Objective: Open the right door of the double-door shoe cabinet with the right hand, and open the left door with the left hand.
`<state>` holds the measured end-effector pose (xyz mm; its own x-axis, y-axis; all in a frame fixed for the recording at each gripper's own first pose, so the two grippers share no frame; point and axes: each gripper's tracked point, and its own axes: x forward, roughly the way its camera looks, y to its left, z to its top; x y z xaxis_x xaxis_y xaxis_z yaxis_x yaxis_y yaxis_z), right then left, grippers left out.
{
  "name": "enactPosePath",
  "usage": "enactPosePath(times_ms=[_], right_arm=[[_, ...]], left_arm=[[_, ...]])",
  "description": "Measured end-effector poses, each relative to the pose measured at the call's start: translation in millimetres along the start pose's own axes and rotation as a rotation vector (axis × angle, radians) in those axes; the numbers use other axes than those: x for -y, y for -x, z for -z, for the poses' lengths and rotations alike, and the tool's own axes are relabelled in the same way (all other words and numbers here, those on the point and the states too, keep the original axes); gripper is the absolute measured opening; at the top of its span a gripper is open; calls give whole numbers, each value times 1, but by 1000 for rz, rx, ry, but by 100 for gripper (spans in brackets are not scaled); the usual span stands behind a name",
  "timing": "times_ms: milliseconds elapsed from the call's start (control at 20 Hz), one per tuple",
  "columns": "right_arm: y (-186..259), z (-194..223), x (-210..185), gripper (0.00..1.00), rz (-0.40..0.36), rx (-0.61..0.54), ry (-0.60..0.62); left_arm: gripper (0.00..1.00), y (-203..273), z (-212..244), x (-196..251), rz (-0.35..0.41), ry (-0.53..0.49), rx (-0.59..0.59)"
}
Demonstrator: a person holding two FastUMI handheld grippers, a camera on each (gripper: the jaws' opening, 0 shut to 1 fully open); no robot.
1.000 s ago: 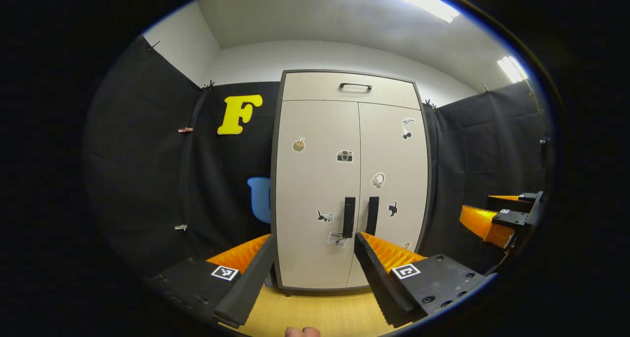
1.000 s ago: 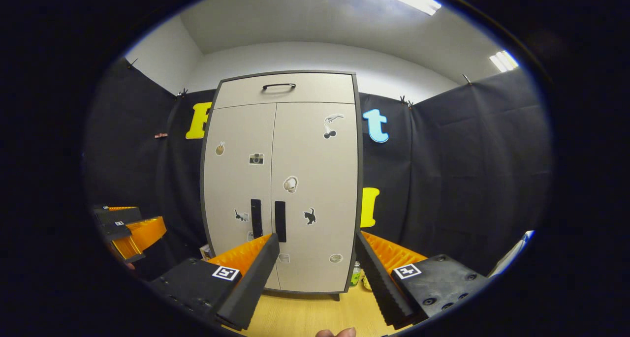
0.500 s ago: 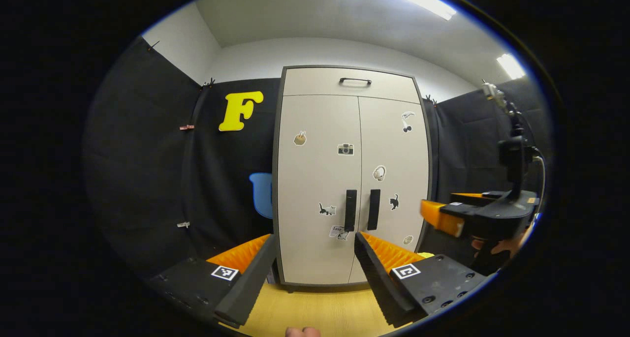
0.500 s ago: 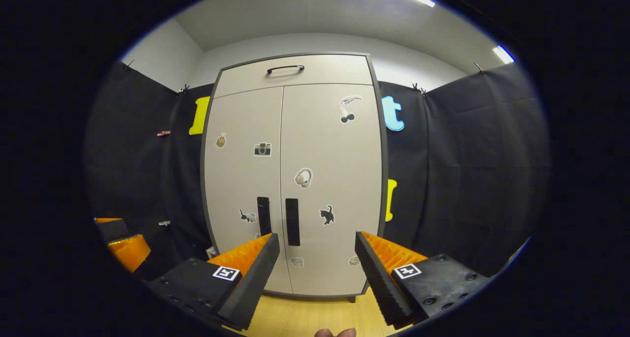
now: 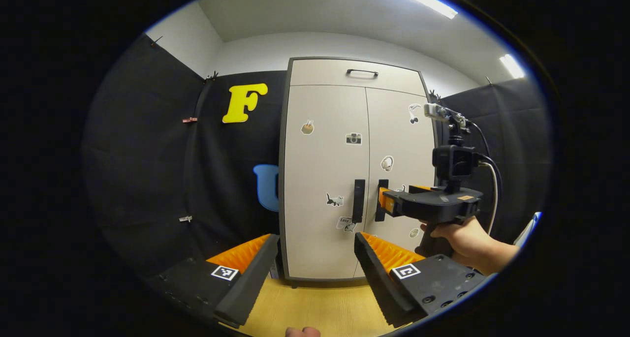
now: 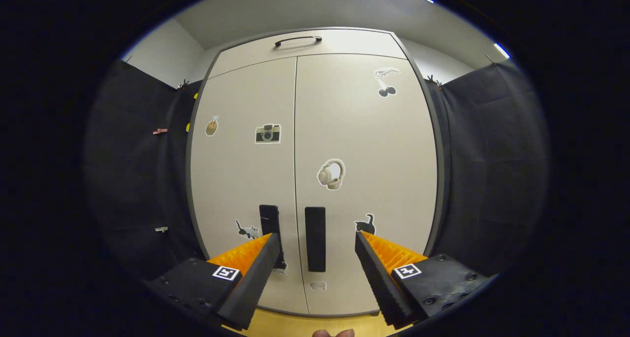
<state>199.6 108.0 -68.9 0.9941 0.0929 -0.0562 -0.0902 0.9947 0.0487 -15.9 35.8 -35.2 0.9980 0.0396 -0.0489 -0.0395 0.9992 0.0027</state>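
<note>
While both beige doors of the tall double-door shoe cabinet (image 6: pixel 315 169) stand closed ahead, right tongs (image 6: pixel 315 258) near its black right handle (image 6: pixel 315 238) and left tongs (image 5: pixel 315 258) gape empty.

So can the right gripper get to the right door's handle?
Probably yes: the right gripper is open, the right handle sits between its fingers, and nothing stands in front.
</note>
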Motion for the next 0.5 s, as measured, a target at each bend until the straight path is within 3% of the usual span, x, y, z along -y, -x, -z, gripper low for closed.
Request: enactPosePath(times_ms=[400, 500], right_arm=[[-61, 43, -5, 95, 8, -70, 33], [-69, 47, -4, 80, 30, -76, 24]], left_arm=[[97, -4, 3, -24, -42, 13, 9], [97, -5, 3, -31, -50, 20, 11]])
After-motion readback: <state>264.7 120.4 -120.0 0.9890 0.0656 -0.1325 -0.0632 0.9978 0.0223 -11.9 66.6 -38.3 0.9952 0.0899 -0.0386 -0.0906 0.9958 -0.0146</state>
